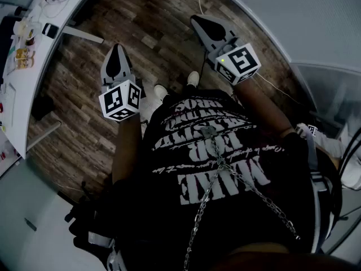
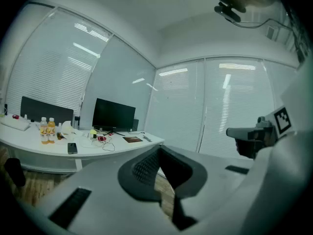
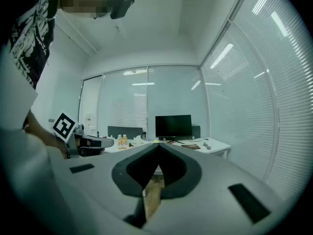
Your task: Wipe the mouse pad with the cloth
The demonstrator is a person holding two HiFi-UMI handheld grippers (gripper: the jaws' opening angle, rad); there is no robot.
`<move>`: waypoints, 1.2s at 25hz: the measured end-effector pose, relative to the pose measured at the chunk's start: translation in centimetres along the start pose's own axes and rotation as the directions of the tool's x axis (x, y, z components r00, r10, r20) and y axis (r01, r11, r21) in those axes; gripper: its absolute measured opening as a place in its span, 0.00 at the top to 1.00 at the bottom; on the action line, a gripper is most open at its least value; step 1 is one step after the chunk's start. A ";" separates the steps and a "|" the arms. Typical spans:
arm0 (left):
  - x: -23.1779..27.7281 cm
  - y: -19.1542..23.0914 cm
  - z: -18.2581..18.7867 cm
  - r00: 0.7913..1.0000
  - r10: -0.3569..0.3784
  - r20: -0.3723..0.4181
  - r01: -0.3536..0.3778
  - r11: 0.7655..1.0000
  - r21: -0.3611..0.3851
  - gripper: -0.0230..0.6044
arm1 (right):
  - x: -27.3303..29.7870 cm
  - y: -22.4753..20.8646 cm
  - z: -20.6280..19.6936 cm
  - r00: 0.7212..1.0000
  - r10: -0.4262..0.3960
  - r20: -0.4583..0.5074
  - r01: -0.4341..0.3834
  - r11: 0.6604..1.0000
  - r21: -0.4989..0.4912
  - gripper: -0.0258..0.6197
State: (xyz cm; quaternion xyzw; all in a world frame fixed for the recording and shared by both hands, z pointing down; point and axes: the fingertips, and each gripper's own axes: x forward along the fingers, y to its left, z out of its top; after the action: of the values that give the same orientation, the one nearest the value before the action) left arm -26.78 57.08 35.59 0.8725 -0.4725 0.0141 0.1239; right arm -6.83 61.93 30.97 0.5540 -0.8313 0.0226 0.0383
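On the white desk (image 2: 29, 145) at the lower left of the left gripper view, a flat brown rectangle that I read as the mouse pad (image 2: 132, 139) lies near the desk's right end. It sits just right of a dark monitor (image 2: 113, 115) and well apart from both of my claws. Leftward along the same desktop are a tangle of thin cables (image 2: 105, 143), a dark phone (image 2: 72, 148) lying flat and two orange-filled bottles (image 2: 47, 130) standing upright. The left gripper (image 2: 159, 149) fills the bottom centre of that view, its jaws closed tip to tip with nothing between them. The right gripper (image 3: 158, 145), seen in its own view, is likewise fully closed, its pads meeting and holding nothing. In the head view both claws are held out in front of the person over a wood-plank floor (image 1: 152, 21), the left at centre left and the right at upper centre, each carrying its marker cube. A black printed shirt (image 1: 214, 151) with a metal chain (image 1: 225, 171) fills the lower half of that frame, and slatted blinds (image 3: 288, 82) line the glass walls.
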 end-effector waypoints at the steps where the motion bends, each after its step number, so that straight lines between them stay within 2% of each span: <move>1: 0.1 -0.1 0.3 1.000 -0.005 0.000 0.005 1.000 0.010 0.96 | 0.1 0.0 0.0 1.000 0.000 0.002 0.000 1.000 0.005 0.96; 12: 0.4 -1.5 0.8 0.999 -0.041 0.016 0.040 0.999 0.032 0.96 | -0.1 -0.1 0.1 1.000 0.008 -0.004 -0.008 1.000 0.021 0.96; 24: 4.1 -6.8 0.3 0.999 -0.049 0.022 0.048 0.998 0.032 0.96 | -2.4 -6.2 -0.2 1.000 0.011 -0.010 -0.011 0.999 0.048 0.96; 30: 5.4 -7.1 0.2 0.999 -0.005 0.032 0.004 0.999 0.041 0.96 | -2.1 -9.3 -0.9 1.000 0.017 -0.015 -0.016 0.997 0.069 0.96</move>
State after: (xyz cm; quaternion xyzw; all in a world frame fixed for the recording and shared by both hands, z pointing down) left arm -17.94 56.33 34.76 0.8759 -0.4722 0.0095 0.0984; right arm 2.59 60.36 31.65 0.5477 -0.8344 0.0561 0.0254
